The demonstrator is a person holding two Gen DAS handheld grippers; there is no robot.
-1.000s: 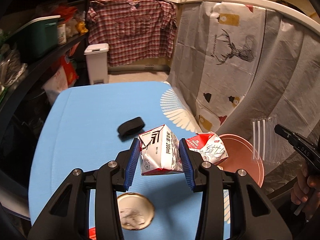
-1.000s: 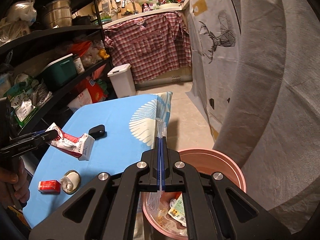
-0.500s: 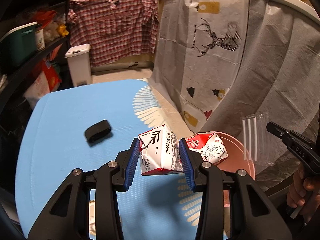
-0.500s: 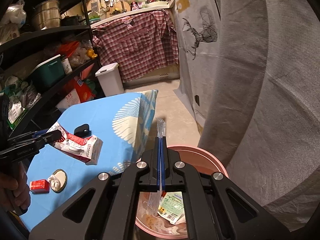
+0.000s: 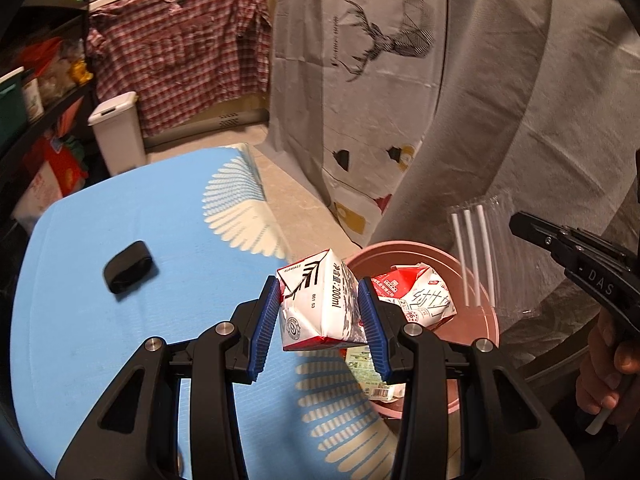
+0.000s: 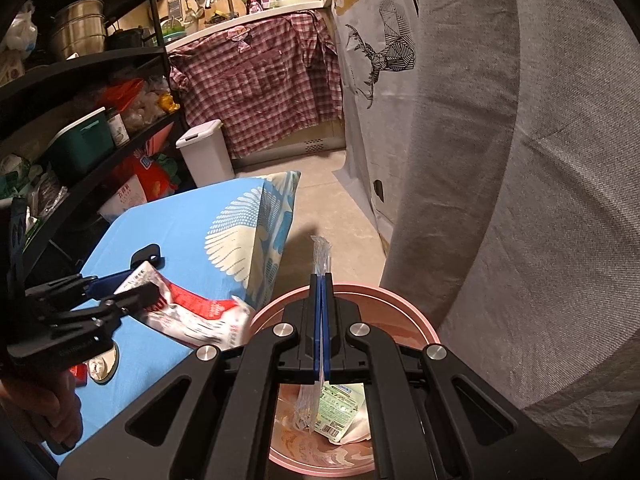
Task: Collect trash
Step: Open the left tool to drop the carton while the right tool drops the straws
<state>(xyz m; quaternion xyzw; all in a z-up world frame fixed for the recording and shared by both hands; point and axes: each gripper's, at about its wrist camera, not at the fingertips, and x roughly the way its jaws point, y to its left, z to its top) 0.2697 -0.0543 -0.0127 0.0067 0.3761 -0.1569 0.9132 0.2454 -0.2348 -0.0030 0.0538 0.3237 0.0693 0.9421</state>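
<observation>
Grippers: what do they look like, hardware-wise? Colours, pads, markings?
Both match: the left gripper and right gripper have matte black angular linkage arms with cut-out windows, round silver pivot bolts and ribbed blue pads on the fingers. Seen from the left wrist view, the right one has a pistol-style black body with pale "DAS" lettering. No cables or sleeves show.

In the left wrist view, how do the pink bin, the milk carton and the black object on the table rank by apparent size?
1. pink bin, partly hidden
2. milk carton, enlarged by nearness to the camera
3. black object
</observation>
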